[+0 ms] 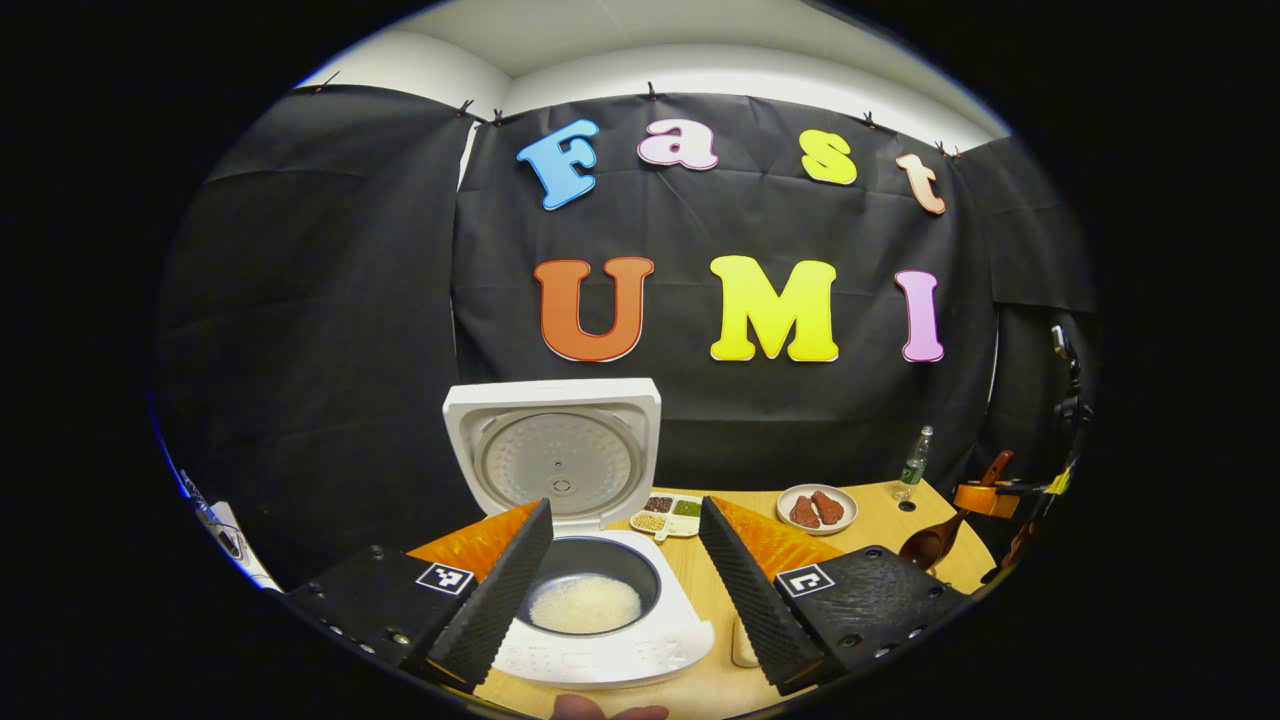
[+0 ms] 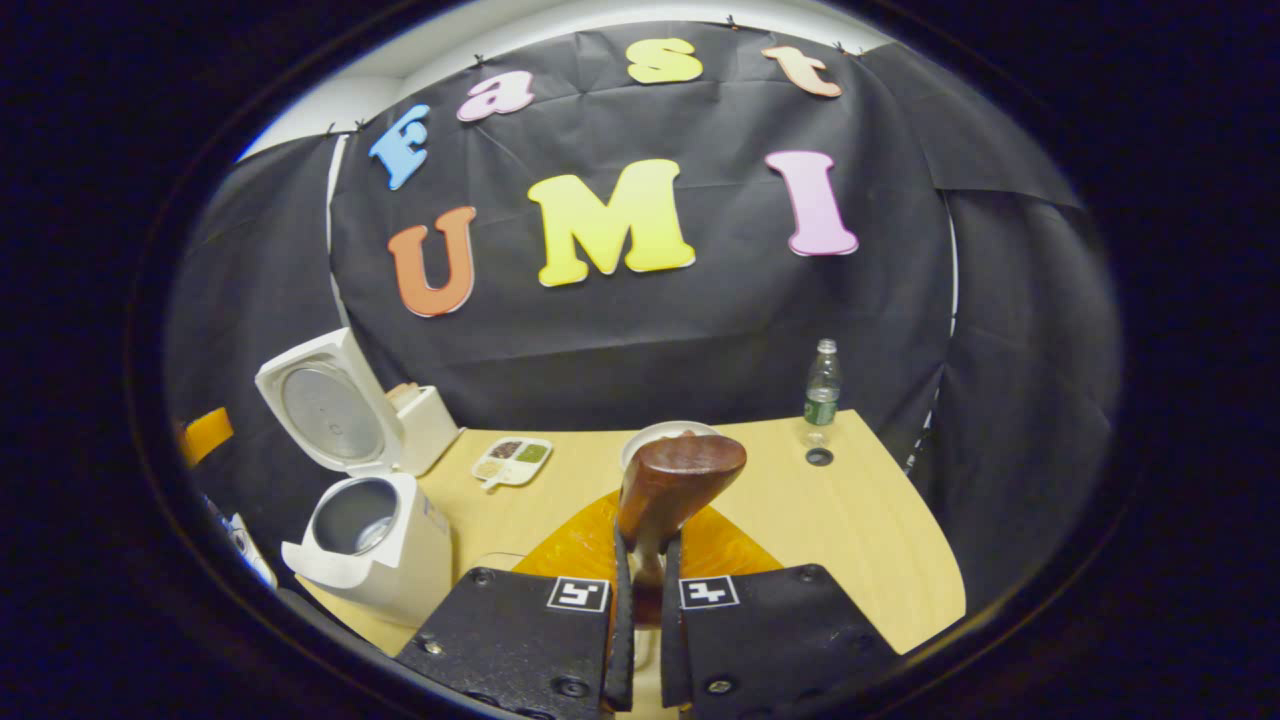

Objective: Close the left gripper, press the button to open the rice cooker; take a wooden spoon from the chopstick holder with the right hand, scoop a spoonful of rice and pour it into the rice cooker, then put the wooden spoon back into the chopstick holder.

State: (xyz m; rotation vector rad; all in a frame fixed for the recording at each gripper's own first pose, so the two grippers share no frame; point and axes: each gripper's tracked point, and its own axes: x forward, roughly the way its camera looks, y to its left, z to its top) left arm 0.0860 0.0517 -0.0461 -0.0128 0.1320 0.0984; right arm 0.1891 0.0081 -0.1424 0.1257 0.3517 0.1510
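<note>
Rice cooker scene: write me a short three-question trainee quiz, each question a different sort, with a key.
1. True or false: the rice cooker has its lid shut.
2. What does the right gripper hold? A) wooden spoon B) bottle C) plate
3. Fill in: the left gripper has its fingers ____.

Key: 1 false, the lid stands up and rice shows in the pot. 2 A, both fingers press on the handle. 3 open, apart before the pot.

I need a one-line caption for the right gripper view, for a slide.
Right gripper shut on the wooden spoon, held above the table, with the open rice cooker at left.
</note>
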